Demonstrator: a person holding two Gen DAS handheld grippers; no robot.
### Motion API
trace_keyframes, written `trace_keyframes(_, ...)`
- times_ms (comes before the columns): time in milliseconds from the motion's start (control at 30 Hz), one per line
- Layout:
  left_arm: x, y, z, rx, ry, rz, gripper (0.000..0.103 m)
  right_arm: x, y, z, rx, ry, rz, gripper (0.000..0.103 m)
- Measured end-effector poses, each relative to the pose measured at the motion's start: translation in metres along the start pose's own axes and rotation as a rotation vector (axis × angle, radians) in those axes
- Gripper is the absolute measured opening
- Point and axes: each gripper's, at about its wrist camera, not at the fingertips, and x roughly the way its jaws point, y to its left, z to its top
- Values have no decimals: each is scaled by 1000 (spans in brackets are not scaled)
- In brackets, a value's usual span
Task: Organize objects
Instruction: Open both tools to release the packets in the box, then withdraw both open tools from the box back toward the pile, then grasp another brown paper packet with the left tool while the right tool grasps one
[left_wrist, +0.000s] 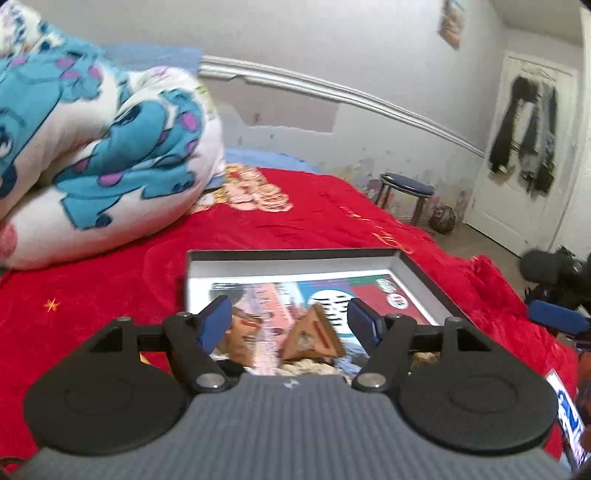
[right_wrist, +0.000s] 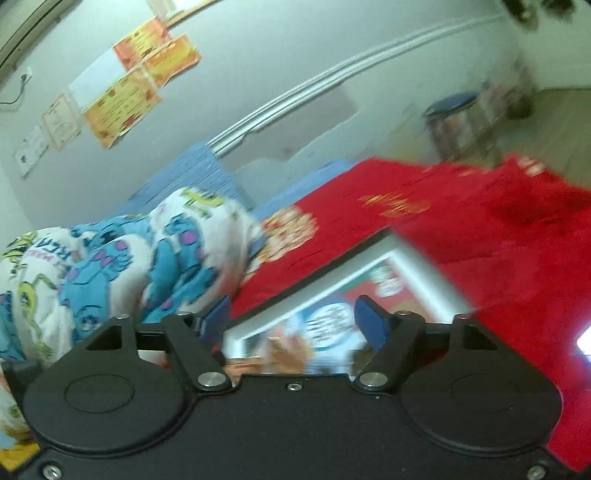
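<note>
We see a shallow box (left_wrist: 295, 260) with a dark rim and white inner walls lying on the red blanket (left_wrist: 110, 295), its floor covered by a colourful printed sheet. Inside it, at the near end, sits a tan wedge-shaped piece (left_wrist: 314, 338), tilted on an edge, with a second brownish piece (left_wrist: 242, 334) to its left, too blurred for us to name. Our left gripper (left_wrist: 289, 319) hangs just over these pieces with its blue-padded jaws spread wide and holding nothing. Our right gripper (right_wrist: 291, 317) is likewise spread apart and empty above the same box (right_wrist: 417, 266), though that view is smeared. To the far left a rolled cartoon-print blanket (left_wrist: 110, 147) rests on the bed. Beyond the bed, by the far wall, stands a blue-topped stool (left_wrist: 406, 186), and dark clothes (left_wrist: 524, 133) hang on a white door at the right.
</note>
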Motion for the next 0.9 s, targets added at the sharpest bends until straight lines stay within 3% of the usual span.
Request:
trace_keyframes(167,-5,-22,-9,54,6,-42,80,-31,-41,-12,21,-74,-62,81)
trace_keyframes(333,-2,-40,-23,58,70,-90,80,-16,-67,-28,57,-10,-91,81)
trace_keyframes(433,1,-56,-35,111,111,-136,80,-4,-68,-36,49,36,-117,81)
trace_keyframes(567,8,-74,-52,197,156,-133,80,11,-71,-49,72,87,-121,80)
trace_keyframes(767,19,-82,-68,228,169,-113,80,34,-75,-64,110,143,-125,80)
trace_keyframes(900,27,-81,-74,228,187,-102,70,45,-76,-70,105,136,-136,78)
